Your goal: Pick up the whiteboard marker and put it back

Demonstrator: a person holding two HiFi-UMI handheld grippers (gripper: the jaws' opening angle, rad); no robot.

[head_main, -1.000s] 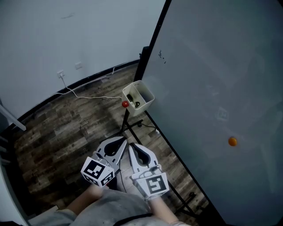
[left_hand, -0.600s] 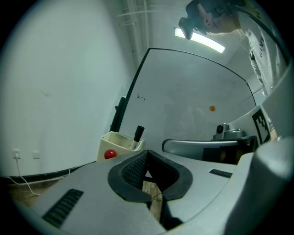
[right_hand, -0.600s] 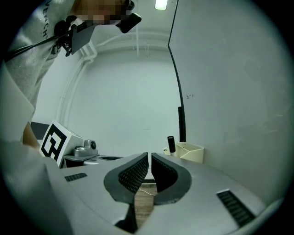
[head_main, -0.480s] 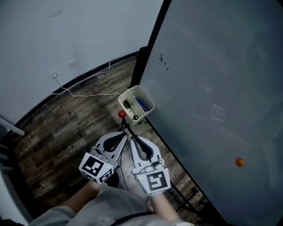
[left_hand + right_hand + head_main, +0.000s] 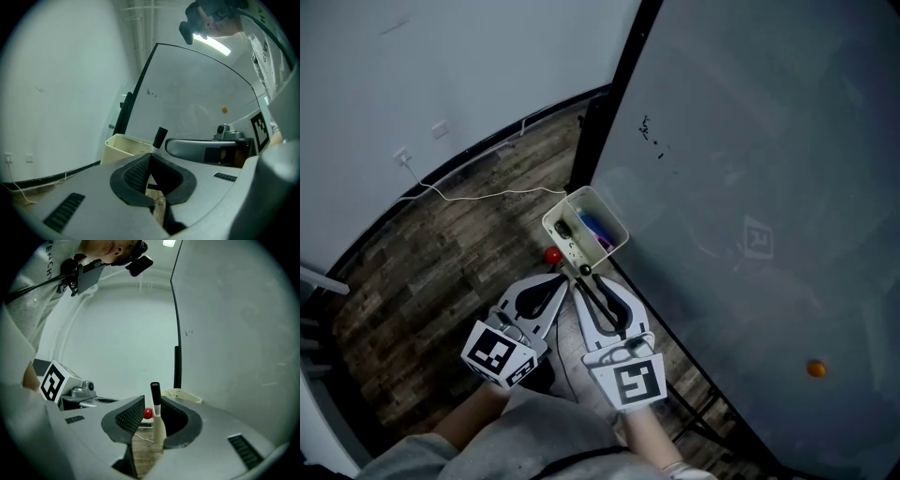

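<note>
The whiteboard marker [image 5: 158, 425], white with a black cap, stands upright between the jaws of my right gripper [image 5: 152, 408], which is shut on it. In the left gripper view its black cap [image 5: 161, 137] pokes up beside the holder. A cream holder cup [image 5: 614, 230] hangs on the whiteboard's [image 5: 750, 187] lower left edge, with a blue marker and dark items inside. In the head view my right gripper [image 5: 586, 274] ends just below the cup's near rim. My left gripper [image 5: 561, 281] sits beside it, its jaws shut on nothing.
A red ball [image 5: 552, 254] shows just left of the gripper tips, below the cup. An orange magnet [image 5: 816, 368] sticks to the board at lower right. The board's black stand legs [image 5: 694, 422] and a white cable [image 5: 478, 195] lie on the wooden floor.
Both grippers have moved closer to the holder cup. The marker's cap, well short of the cup before, now reaches its near rim.
</note>
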